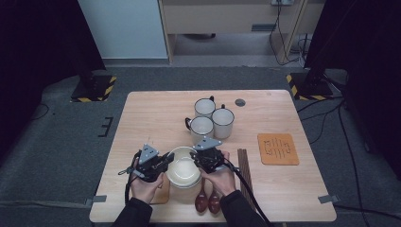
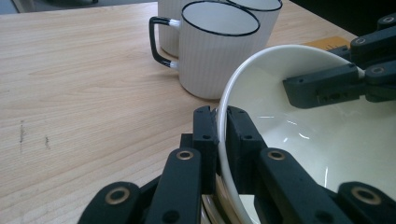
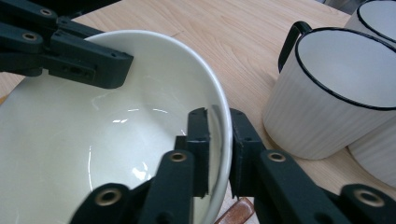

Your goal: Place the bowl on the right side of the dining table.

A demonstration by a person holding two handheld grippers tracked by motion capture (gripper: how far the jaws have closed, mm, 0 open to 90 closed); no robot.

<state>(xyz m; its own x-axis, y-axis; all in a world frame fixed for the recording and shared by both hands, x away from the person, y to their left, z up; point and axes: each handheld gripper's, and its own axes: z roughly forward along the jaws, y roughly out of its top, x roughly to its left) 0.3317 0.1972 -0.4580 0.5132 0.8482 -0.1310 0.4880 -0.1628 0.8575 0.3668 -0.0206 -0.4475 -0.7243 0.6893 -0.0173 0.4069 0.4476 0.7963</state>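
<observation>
A white bowl [image 1: 182, 171] sits at the near middle of the wooden table [image 1: 151, 118], on top of what looks like a second bowl. My left gripper [image 1: 165, 164] is shut on its left rim, one jaw inside and one outside, as the left gripper view shows on the bowl [image 2: 327, 140] with the gripper [image 2: 222, 115]. My right gripper [image 1: 196, 160] pinches the opposite rim in the same way; in the right gripper view it [image 3: 219, 122] straddles the bowl [image 3: 93, 140]. Each view also shows the other gripper across the bowl: the right gripper [image 2: 334, 86] and the left gripper [image 3: 84, 65].
Three white mugs [image 1: 211, 119] with black rims stand just behind the bowl, the nearest mug [image 2: 215, 51] close to it. Dark chopsticks [image 1: 243, 166] lie to the right, two brown wooden spoons [image 1: 208, 201] at the front, an orange mat [image 1: 278, 149] farther right.
</observation>
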